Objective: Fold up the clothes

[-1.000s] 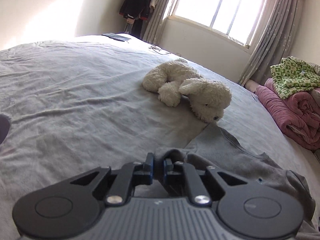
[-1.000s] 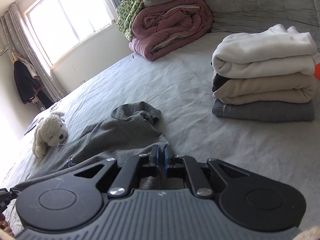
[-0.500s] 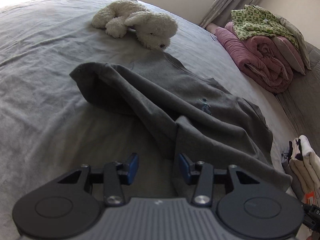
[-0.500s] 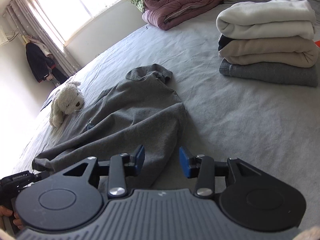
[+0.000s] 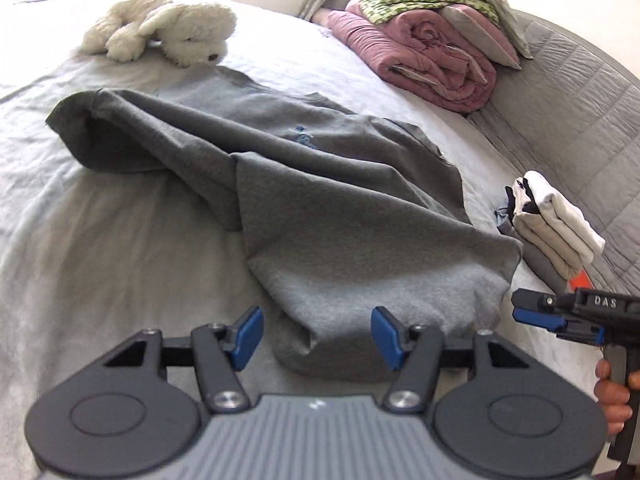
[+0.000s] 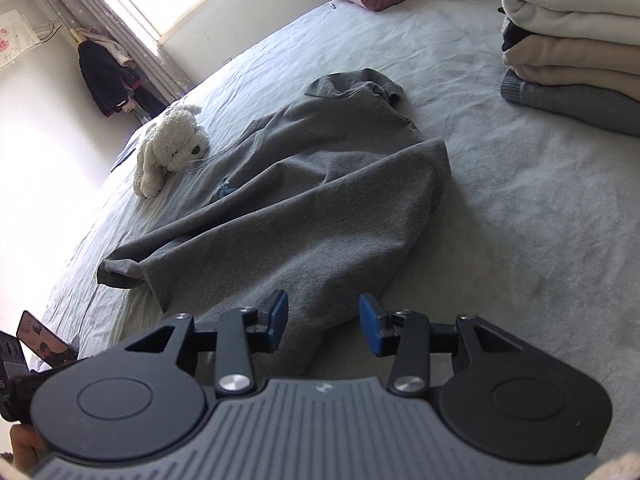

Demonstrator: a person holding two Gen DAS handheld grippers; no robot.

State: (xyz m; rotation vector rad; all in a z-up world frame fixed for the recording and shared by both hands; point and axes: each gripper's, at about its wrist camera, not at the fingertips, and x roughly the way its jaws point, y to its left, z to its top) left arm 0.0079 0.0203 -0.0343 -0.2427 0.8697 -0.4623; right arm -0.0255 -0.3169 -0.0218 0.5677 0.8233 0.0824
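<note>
Grey sweatshirt [image 5: 320, 184] lies crumpled on the bed [image 5: 100, 240] beside the plush dog [image 5: 168, 32], stacked folded clothes [image 6: 576, 52] nearby, both grippers' jaws parted, left gripper [image 5: 316, 336] widening, gripping nothing.

A dark grey sweatshirt [image 5: 328, 200] lies rumpled on the bed, partly folded over itself, a small blue emblem on its chest. Its near hem sits just ahead of and between the left jaws, touching neither pad; in the right view its edge lies between those jaws too.
</note>
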